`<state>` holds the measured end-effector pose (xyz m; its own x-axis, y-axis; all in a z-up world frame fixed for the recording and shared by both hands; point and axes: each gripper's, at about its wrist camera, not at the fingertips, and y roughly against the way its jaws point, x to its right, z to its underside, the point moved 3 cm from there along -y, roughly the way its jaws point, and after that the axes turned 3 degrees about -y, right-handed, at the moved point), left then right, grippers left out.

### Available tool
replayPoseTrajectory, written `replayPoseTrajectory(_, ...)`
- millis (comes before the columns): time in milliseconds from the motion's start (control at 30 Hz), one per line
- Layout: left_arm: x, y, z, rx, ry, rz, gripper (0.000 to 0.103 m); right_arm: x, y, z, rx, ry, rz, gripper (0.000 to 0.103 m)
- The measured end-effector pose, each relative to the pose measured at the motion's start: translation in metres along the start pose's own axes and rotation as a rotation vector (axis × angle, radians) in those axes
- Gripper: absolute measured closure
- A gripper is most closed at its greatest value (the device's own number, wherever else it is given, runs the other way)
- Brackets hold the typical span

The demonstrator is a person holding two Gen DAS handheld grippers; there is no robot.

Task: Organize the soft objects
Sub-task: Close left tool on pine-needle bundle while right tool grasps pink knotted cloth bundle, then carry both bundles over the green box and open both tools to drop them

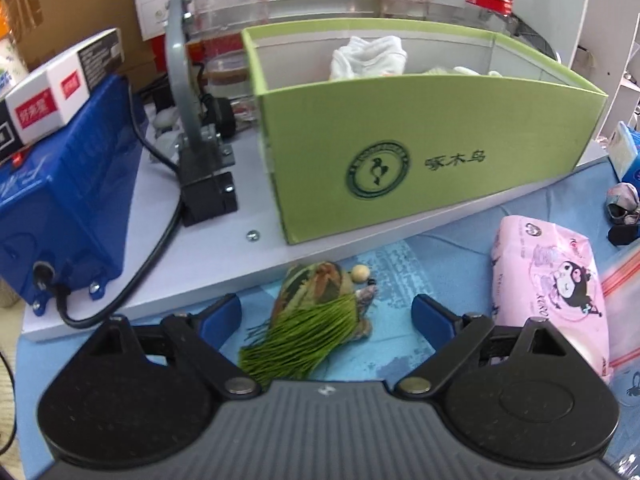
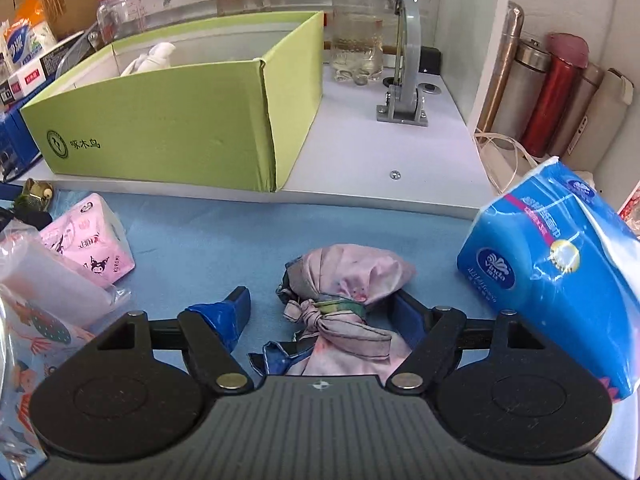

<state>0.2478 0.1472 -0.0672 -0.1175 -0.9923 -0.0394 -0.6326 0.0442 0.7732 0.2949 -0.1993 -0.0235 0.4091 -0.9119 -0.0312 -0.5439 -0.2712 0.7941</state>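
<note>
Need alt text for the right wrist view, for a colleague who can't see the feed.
The open right gripper straddles a knotted pink cloth bundle on the blue mat. A green cardboard box sits behind on a white shelf, a blue tissue pack right, a pink tissue pack left.

Blue metal machine (image 1: 60, 208) with black cable at the table's left edge, clear cola bottle (image 2: 358, 20), steel and red flasks (image 2: 560, 92) at the right edge.

Lying on the worktop: one tasselled sachet (image 1: 320, 304), one knotted cloth bundle (image 2: 344, 280), two tissue packs, pink (image 1: 552, 296) and blue (image 2: 560, 264); one green box (image 1: 420, 152) standing.
</note>
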Motion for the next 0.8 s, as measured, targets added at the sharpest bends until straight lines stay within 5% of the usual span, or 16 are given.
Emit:
replayPoseTrajectory(233, 0.0, 0.0, -0.004, -0.004, 0.026, -0.013, 0.016, 0.001, 0.004, 0.008, 0.065, 0.011, -0.004, 0.037)
replayPoseTrajectory(300, -0.001, 0.006, -0.004, 0.005, 0.041, -0.012, 0.043, 0.0, 0.004, 0.009, 0.076, 0.016, -0.007, 0.037)
replayPoseTrajectory(400, -0.006, 0.015, -0.001, 0.006, 0.07, -0.017, 0.064, 0.002, 0.008, 0.013, 0.09, 0.01, -0.008, 0.05)
replayPoseTrajectory(467, -0.007, 0.021, 0.004, 0.005, 0.086, -0.011, 0.065, 0.002, 0.015, 0.017, 0.103, 0.015, -0.014, 0.074)
replayPoseTrajectory(500, -0.007, 0.025, 0.007, 0.004, 0.094, -0.006, 0.065, 0.002, 0.018, 0.019, 0.1, 0.009, -0.034, 0.077)
replayPoseTrajectory(667, -0.018, 0.063, 0.015, 0.036, 0.158, 0.036, 0.065, 0.003, 0.051, 0.021, 0.149, -0.016, -0.095, 0.078)
replayPoseTrajectory(800, -0.033, 0.099, -0.008, 0.109, 0.203, 0.091, 0.065, 0.002, 0.082, -0.007, 0.241, -0.028, -0.14, 0.078)
